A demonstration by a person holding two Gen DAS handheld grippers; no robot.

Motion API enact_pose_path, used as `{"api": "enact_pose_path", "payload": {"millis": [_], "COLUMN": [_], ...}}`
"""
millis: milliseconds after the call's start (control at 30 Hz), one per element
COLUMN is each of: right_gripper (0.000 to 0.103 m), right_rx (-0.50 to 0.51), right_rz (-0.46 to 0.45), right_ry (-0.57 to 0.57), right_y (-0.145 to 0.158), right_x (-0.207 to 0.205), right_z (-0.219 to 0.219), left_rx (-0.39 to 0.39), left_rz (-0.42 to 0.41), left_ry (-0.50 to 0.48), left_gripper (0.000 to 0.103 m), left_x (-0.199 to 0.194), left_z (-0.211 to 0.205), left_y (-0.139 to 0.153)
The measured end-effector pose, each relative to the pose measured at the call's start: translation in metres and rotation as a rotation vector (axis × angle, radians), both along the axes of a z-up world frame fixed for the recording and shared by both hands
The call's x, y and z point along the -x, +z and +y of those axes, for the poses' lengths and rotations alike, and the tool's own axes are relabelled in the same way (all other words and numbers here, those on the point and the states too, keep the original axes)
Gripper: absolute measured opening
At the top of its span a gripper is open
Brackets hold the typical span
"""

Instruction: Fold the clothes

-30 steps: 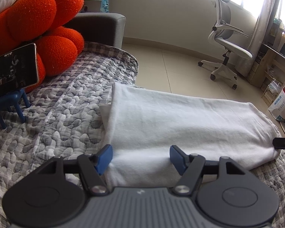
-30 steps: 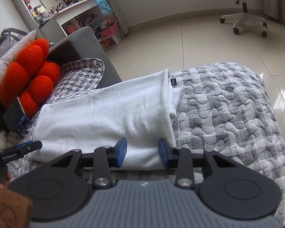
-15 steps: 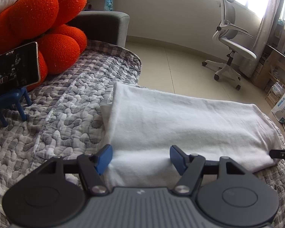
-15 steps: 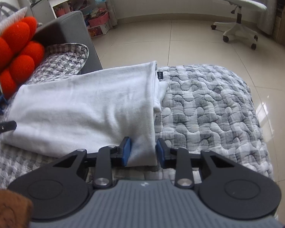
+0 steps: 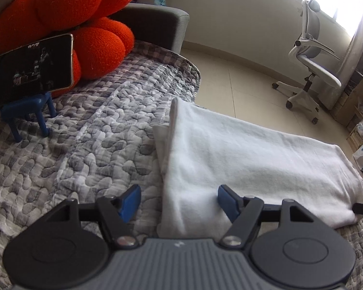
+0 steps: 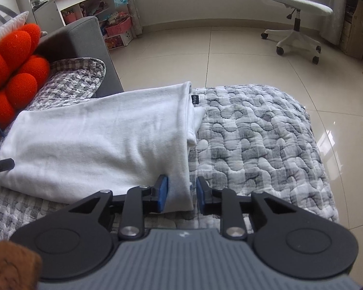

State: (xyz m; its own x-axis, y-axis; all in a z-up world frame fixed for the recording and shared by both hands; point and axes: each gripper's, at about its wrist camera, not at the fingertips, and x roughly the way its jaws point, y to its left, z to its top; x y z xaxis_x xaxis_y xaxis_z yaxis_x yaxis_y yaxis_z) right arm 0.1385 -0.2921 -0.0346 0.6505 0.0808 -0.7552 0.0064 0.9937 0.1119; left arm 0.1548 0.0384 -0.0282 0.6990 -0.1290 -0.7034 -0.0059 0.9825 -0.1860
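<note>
A white garment [image 5: 249, 162], folded into a long band, lies on the grey quilted cover [image 5: 84, 145]. My left gripper [image 5: 179, 201] is open wide, its blue pads astride the garment's near left corner. In the right wrist view the same garment [image 6: 96, 145] shows, with a small dark label at its far right corner. My right gripper [image 6: 180, 191] has its jaws narrowed around the near right corner; the left pad touches the cloth and a small gap shows at the right pad.
An orange knitted cushion [image 5: 67, 17] and a phone on a blue stand [image 5: 29, 70] sit at the left. A grey sofa arm [image 6: 77, 38] stands behind. A white office chair [image 5: 309, 55] is on the tiled floor beyond the cover's edge. Shelves [image 6: 89, 7] stand at the back.
My right gripper has slid to the garment's right corner and its jaws have narrowed around it. My left gripper has shifted left so the garment's left edge lies between its open pads.
</note>
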Motion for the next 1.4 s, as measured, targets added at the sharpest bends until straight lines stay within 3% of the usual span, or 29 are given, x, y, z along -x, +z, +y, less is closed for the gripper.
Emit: {"api": "enact_pose_path", "payload": {"millis": [67,200,267,367,500,733,867,1033,1100,1167,1233,1400], "right_gripper": [0.034,0.038,0.040,0.040,0.040,0.040,0.040,0.044,0.044,0.044,0.044,0.044], "right_rx": [0.021,0.069,0.104,0.132,0.054,0.002,0.032,0.098,0.103,0.095,0.083,0.031], "right_rz": [-0.005,-0.054,-0.085,-0.167,-0.245,-0.248,-0.251,-0.201,-0.195,-0.188,-0.184,-0.233], "right_ry": [-0.017,-0.040,-0.041,-0.026,0.010,0.141,0.219,0.247,0.247,0.245,0.242,0.217], "right_y": [0.003,0.010,0.014,0.022,0.027,0.015,0.008,-0.010,-0.009,-0.008,-0.007,-0.001], "right_x": [-0.001,-0.001,-0.001,-0.001,-0.007,-0.021,-0.021,-0.029,-0.029,-0.029,-0.030,-0.028], "right_z": [0.002,0.004,0.007,0.017,0.035,0.081,0.107,0.122,0.122,0.120,0.118,0.118], "left_rx": [-0.023,-0.059,-0.029,0.000,0.004,-0.004,-0.023,-0.108,-0.107,-0.055,-0.019,-0.093], "left_rz": [-0.015,0.018,0.043,0.052,-0.029,-0.131,-0.176,-0.047,-0.019,0.003,0.010,-0.035], "left_ry": [0.008,0.047,0.074,0.100,0.094,0.011,-0.045,0.001,0.014,0.032,0.050,0.089], "left_gripper": [0.072,0.074,0.081,0.080,0.079,0.079,0.079,0.079,0.079,0.079,0.079,0.077], "left_x": [0.002,-0.002,-0.005,-0.007,-0.003,-0.008,-0.012,-0.032,-0.035,-0.037,-0.037,-0.034], "left_z": [0.002,0.010,0.018,0.020,0.010,-0.020,-0.039,-0.041,-0.036,-0.028,-0.020,-0.014], "left_y": [0.003,0.000,-0.003,0.001,0.017,0.027,0.030,0.001,-0.004,-0.007,-0.006,0.007]}}
